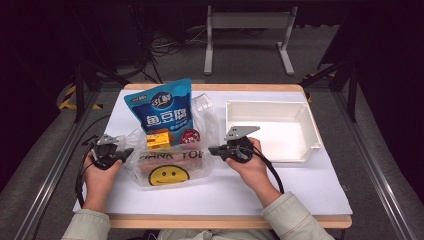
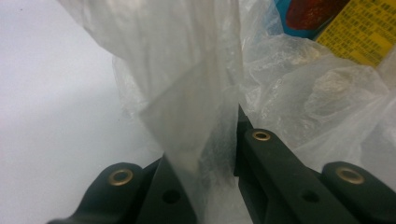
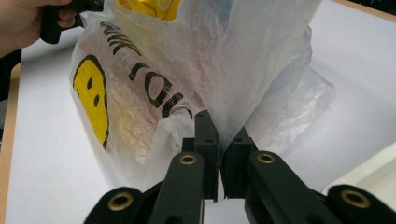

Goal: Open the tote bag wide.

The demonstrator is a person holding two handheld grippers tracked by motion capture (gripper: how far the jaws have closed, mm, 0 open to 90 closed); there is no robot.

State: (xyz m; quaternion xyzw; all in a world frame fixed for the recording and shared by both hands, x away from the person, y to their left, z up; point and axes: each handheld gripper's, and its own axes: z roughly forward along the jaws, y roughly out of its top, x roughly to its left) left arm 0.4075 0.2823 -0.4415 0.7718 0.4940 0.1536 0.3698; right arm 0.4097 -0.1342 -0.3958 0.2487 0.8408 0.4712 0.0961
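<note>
A clear plastic bag [image 1: 167, 169] with a yellow smiley face and black lettering lies at the middle of the white table. Inside its mouth are a blue snack pouch [image 1: 162, 107], a yellow box [image 1: 159, 138] and a round red item [image 1: 190, 135]. My left gripper [image 1: 119, 153] is at the bag's left edge, and in the left gripper view a strip of the bag's film [image 2: 196, 116] is pinched in the left gripper [image 2: 205, 144]. My right gripper [image 1: 214, 149] is at the bag's right edge; the right gripper [image 3: 219, 130] is shut on a fold of the bag [image 3: 187, 70].
An empty white tray [image 1: 270, 132] sits to the right of the bag, close behind my right hand, and its corner [image 3: 369, 172] shows in the right gripper view. The white sheet [image 1: 225, 195] covers the table up to the wooden front edge. Dark floor and a metal stand lie beyond.
</note>
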